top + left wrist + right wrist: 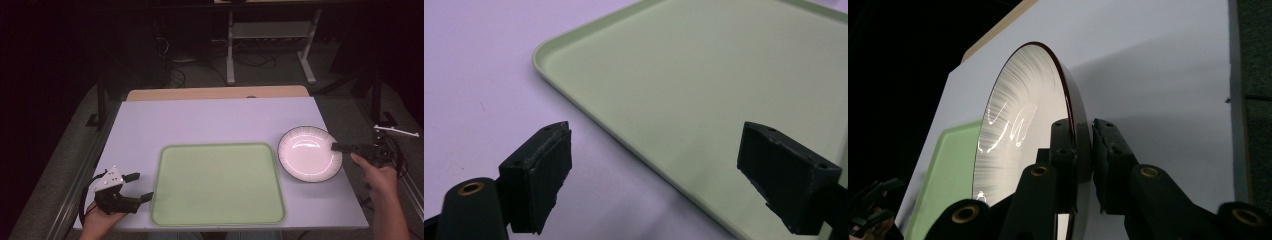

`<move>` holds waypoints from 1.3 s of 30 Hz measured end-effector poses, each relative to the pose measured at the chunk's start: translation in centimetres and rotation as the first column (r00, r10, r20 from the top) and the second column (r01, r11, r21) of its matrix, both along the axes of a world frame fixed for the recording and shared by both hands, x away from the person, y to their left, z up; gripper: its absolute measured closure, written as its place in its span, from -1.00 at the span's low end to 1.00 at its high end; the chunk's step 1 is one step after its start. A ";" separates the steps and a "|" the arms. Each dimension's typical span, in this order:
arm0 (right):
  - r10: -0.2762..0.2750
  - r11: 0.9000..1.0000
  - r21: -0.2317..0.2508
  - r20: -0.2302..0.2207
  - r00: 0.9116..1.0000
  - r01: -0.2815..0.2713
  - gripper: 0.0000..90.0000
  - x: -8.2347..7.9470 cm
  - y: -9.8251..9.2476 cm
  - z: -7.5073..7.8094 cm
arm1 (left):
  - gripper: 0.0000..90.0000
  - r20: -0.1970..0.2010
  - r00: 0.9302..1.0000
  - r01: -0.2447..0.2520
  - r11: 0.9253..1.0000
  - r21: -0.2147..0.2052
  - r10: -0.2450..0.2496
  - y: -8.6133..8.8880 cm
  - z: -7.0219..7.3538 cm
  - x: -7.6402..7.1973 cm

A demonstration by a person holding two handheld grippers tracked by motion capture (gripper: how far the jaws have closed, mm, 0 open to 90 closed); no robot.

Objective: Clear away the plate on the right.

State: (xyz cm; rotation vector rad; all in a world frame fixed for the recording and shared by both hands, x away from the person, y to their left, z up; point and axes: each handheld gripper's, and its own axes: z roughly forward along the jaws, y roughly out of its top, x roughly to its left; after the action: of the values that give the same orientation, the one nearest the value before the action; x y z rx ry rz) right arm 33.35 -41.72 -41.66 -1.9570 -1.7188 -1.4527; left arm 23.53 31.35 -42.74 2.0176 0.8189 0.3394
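A white plate (309, 152) with a dark rim and ribbed inside sits at the right of the pale lilac table (210, 120). My right gripper (336, 147) is shut on its right rim; in the right gripper view the plate (1018, 130) stands edge-on with the rim clamped between the two black jaws of the right gripper (1083, 150). A light green tray (218, 183) lies empty in the middle. My left gripper (140, 186) is open beside the tray's left edge. In the left gripper view the left gripper (654, 170) has its jaws wide apart over the tray's corner (574, 80).
A wooden strip (217, 93) runs along the table's far edge. Beyond it are dark floor, cables and a white stand (270, 45). A metal rail (80, 175) borders the table's left side.
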 end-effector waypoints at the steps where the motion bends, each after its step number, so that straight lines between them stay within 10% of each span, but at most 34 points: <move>1: 0.006 1.000 0.006 0.012 1.000 -0.006 0.77 -0.2 0.0 0.3 | -0.68 -0.001 1.000 0.000 1.000 0.000 0.000 0.0 0.0 0.0; 22: 0.115 0.991 0.056 0.086 0.990 -0.121 0.78 -1.0 2.4 2.2 | -0.68 -0.001 1.000 -0.002 1.000 0.000 0.002 0.0 0.0 0.0; 39: 0.215 0.977 -0.018 0.090 0.972 -0.214 0.77 -0.6 5.9 3.5 | -0.68 0.003 1.000 -0.001 1.000 0.001 0.001 0.1 0.1 0.0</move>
State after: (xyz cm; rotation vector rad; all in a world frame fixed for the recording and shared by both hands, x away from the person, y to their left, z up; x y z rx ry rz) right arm 32.77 -35.85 -38.16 -1.6693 -1.9091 -1.4796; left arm 23.55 31.43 -42.65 2.0177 0.8181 0.3433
